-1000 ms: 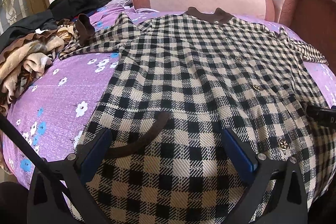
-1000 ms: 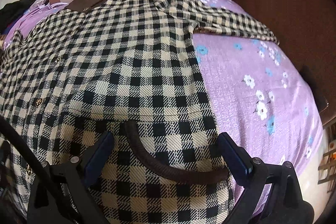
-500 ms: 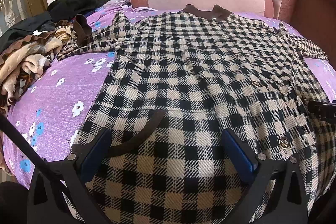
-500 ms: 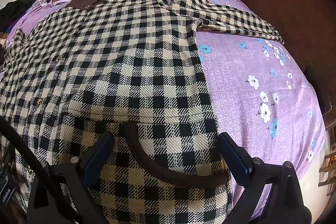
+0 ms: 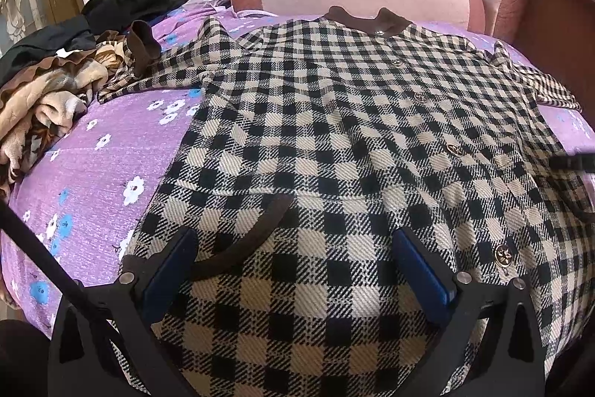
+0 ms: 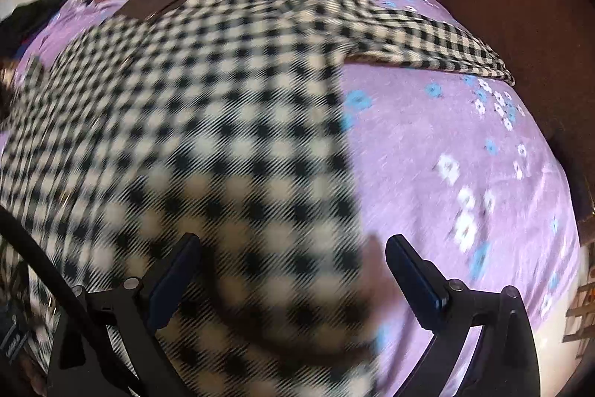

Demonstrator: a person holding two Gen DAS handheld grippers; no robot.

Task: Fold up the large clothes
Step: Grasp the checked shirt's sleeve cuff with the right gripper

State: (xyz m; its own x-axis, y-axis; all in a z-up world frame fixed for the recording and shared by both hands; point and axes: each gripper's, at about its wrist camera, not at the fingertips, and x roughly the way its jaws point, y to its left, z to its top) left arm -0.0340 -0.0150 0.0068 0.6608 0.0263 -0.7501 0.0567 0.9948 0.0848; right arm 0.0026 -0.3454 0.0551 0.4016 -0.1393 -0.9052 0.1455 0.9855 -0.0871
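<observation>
Checked coat (image 5: 334, 144) spread on purple floral sheet (image 5: 96, 173); my left gripper (image 5: 293, 270) and right gripper (image 6: 290, 270) both gape over its hem.

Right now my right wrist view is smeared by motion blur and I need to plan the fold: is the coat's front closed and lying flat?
Observer: In the left wrist view the checked coat lies spread face up, with gold buttons in a row down its closed front.
Operator: Where is the sleeve on the left gripper's side?
Observer: That sleeve stretches out sideways, its brown cuff beside a pile of clothes.
Operator: And the left gripper?
Observer: The left gripper is open over the hem, with a brown pocket trim showing between its fingers.
</observation>
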